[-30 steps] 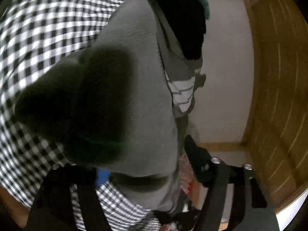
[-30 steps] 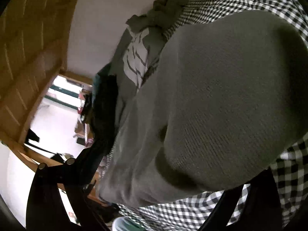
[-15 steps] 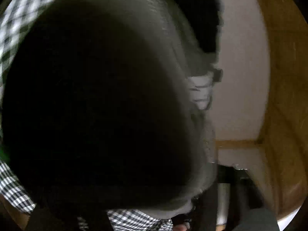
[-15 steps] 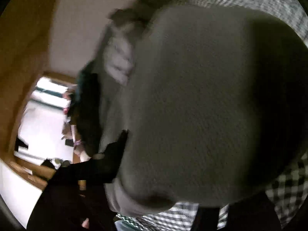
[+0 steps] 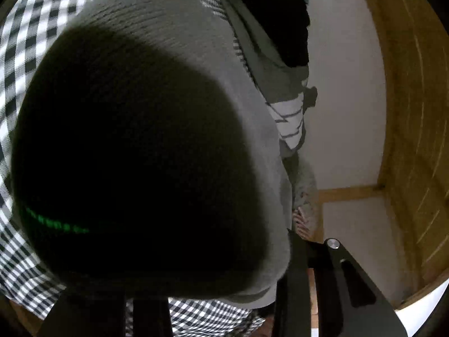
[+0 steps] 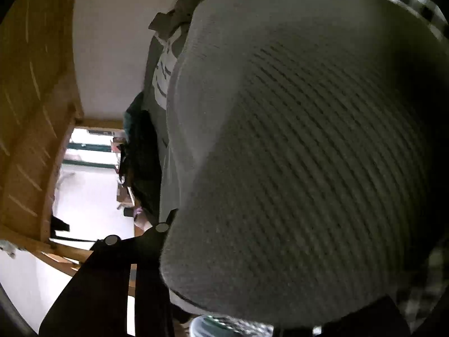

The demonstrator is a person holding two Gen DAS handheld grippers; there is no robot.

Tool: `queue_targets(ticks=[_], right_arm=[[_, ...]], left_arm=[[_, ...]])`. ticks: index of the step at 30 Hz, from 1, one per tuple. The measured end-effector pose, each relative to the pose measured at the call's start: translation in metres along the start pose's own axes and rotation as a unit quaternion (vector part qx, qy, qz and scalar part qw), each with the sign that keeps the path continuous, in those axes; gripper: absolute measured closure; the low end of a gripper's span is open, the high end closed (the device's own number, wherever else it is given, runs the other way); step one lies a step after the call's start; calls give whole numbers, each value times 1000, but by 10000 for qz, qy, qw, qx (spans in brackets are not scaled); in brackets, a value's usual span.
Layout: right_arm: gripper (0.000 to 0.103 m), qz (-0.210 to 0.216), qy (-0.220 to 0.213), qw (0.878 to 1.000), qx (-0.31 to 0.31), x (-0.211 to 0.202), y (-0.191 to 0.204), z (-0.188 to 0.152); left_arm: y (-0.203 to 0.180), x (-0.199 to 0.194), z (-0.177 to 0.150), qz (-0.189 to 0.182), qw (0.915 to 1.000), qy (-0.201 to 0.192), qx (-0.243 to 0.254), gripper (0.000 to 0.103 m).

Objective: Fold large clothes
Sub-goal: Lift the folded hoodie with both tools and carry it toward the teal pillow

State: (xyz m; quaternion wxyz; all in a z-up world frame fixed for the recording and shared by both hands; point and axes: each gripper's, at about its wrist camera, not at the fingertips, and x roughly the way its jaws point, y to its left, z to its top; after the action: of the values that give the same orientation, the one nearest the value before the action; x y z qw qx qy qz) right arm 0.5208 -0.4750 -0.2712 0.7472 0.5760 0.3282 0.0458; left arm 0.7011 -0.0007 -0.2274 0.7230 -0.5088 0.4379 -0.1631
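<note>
A grey ribbed knit garment [image 5: 179, 64] fills most of the left wrist view, draped right over my left gripper [image 5: 207, 289]; its near part is in deep shadow. The same grey knit [image 6: 294, 168] fills the right wrist view, bulging over my right gripper [image 6: 247, 309]. Both grippers appear shut on the garment's edge, with the fingertips hidden under cloth. It lies on a black-and-white checked cloth [image 5: 25, 28], also seen in the right wrist view [image 6: 415, 5].
A pile of other clothes, a dark one [image 5: 280, 14] and a grey-and-white striped one [image 5: 289, 118], lies at the far side by a white wall [image 5: 345, 98]. Wooden panelling [image 5: 412, 112] stands beside it. The pile [image 6: 143, 154] and wood [image 6: 33, 112] show in the right wrist view.
The grey knit has come much closer to both cameras and now covers most of each view. Both grippers have moved with it.
</note>
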Motion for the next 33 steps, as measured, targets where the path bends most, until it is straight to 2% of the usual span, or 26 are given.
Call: queue_targets(ticks=[1, 4, 7, 10, 11, 19, 22, 27, 28, 29, 33], right_arm=[[75, -27, -41, 9999, -90, -1, 8, 1], [79, 271, -283, 9984, -412, -16, 40, 7], [80, 488, -360, 9955, -729, -23, 83, 19], [80, 680, -345, 9922, -990, -21, 121, 30], [80, 752, -349, 9907, -1075, -20, 132, 33], [80, 1107, -259, 9807, -1592, -13, 221, 55], [80, 1211, -166, 9780, -1690, 10, 259, 69], [80, 1453, -67, 9722, -1837, 65, 333, 91], [80, 1496, -50, 9709, -1868, 76, 347, 95], [80, 1528, -35, 9697, -1906, 89, 365, 99], [80, 1628, 19, 9625, -2171, 147, 446, 120]], left_arm=[[-3, -1, 2, -2, 10000, -2, -18, 71], [-25, -3, 2, -113, 9998, -113, 133, 71], [-52, -11, 11, -243, 9985, -259, 420, 71], [-84, -17, 34, -497, 9962, -389, 597, 71], [-89, -33, 22, -548, 9954, -414, 665, 71], [-145, -63, 84, -880, 9882, -645, 1076, 71], [-163, -64, 112, -931, 9853, -800, 1185, 71], [-212, -81, 183, -986, 9780, -1035, 1522, 71], [-225, -85, 191, -957, 9764, -1070, 1616, 71], [-224, -105, 187, -957, 9752, -1093, 1669, 71], [-266, -135, 259, -898, 9678, -1336, 1933, 71]])
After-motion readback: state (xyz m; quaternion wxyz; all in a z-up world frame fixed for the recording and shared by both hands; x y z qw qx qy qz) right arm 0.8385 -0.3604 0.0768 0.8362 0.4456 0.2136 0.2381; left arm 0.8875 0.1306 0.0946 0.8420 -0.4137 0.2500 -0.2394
